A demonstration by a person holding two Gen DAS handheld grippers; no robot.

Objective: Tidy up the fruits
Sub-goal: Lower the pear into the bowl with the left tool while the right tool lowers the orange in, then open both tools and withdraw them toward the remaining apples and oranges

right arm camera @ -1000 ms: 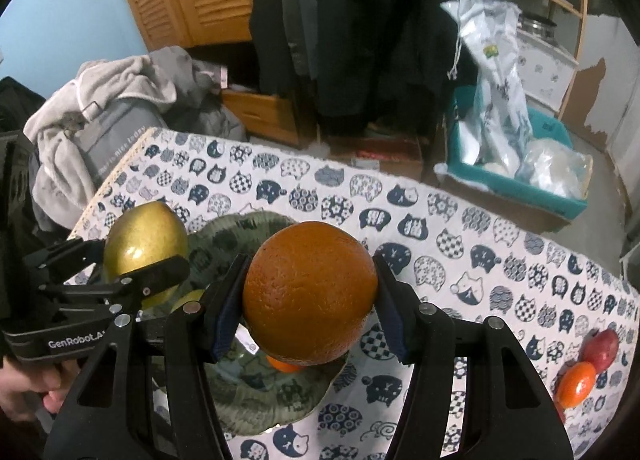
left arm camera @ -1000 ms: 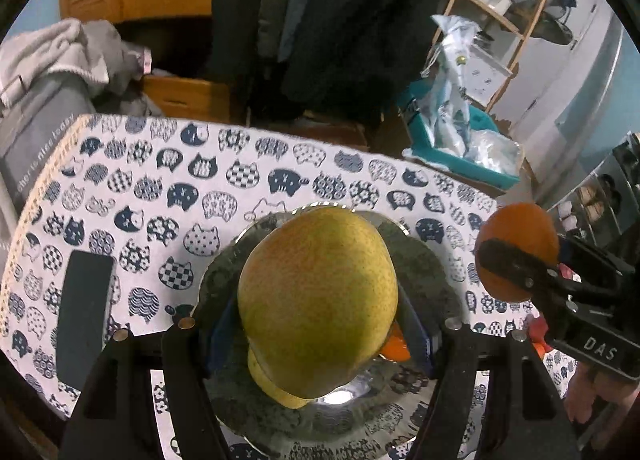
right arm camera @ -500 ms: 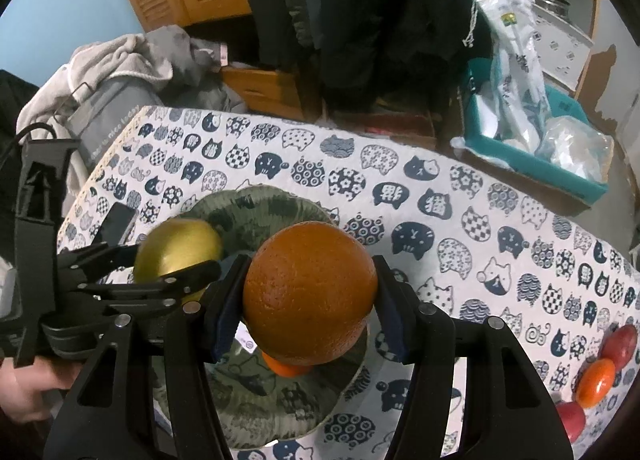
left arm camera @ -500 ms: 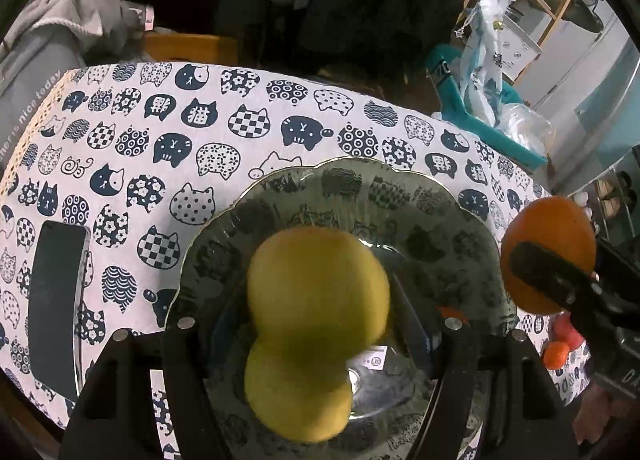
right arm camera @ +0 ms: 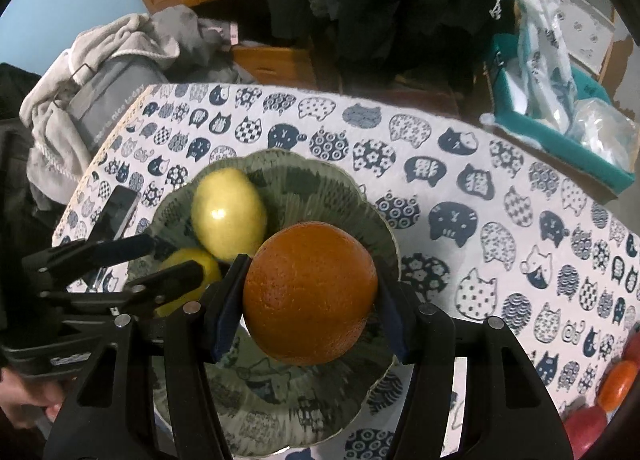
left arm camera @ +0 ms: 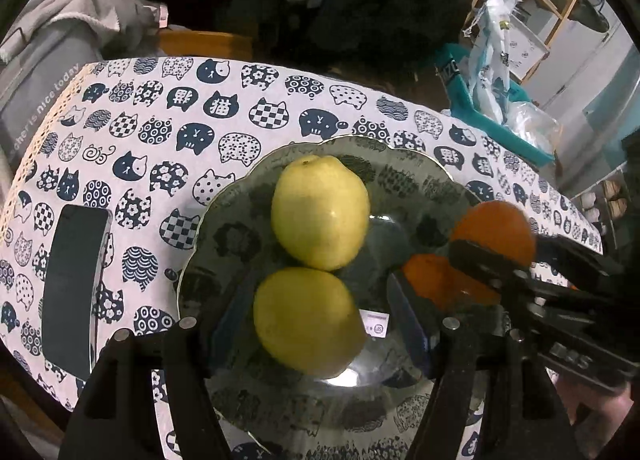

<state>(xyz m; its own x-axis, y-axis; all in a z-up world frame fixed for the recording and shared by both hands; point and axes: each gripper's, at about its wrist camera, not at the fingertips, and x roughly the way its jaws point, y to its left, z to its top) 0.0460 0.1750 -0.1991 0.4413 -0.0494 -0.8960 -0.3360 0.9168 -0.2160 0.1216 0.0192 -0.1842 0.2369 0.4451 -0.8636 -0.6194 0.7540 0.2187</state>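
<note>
Left wrist view, plate: a dark patterned plate (left arm camera: 224, 219) is sitting on the cat-print tabletop (left arm camera: 168, 127), holding two yellow fruits that are touching.
Left wrist view, left gripper (left arm camera: 316, 324): its jaws are standing released on either side of the near yellow fruit (left arm camera: 306, 320), which is looking set down on the plate; the far yellow fruit (left arm camera: 320, 211) is lying just beyond.
Left wrist view, right side: the right gripper (left arm camera: 496, 260) is reaching in with an orange (left arm camera: 496, 225); a smaller orange fruit (left arm camera: 430, 280) is lying in the plate below it.
Left wrist view, extra: a dark phone (left arm camera: 72, 288) is lying left of the plate.
Right wrist view, right gripper (right arm camera: 310, 294): its jaws are clenching the orange (right arm camera: 310, 294) above the plate (right arm camera: 320, 183).
Right wrist view, only here: red and orange fruits (right arm camera: 616, 380) are waiting at the tabletop's right edge, well apart from the plate; the smaller orange fruit is hidden.
Step in hand: placing fruit, the orange not yet down.
Next move: probably lowering the orange into the bare right part and loosening the jaws gently so it is not rolling.
</note>
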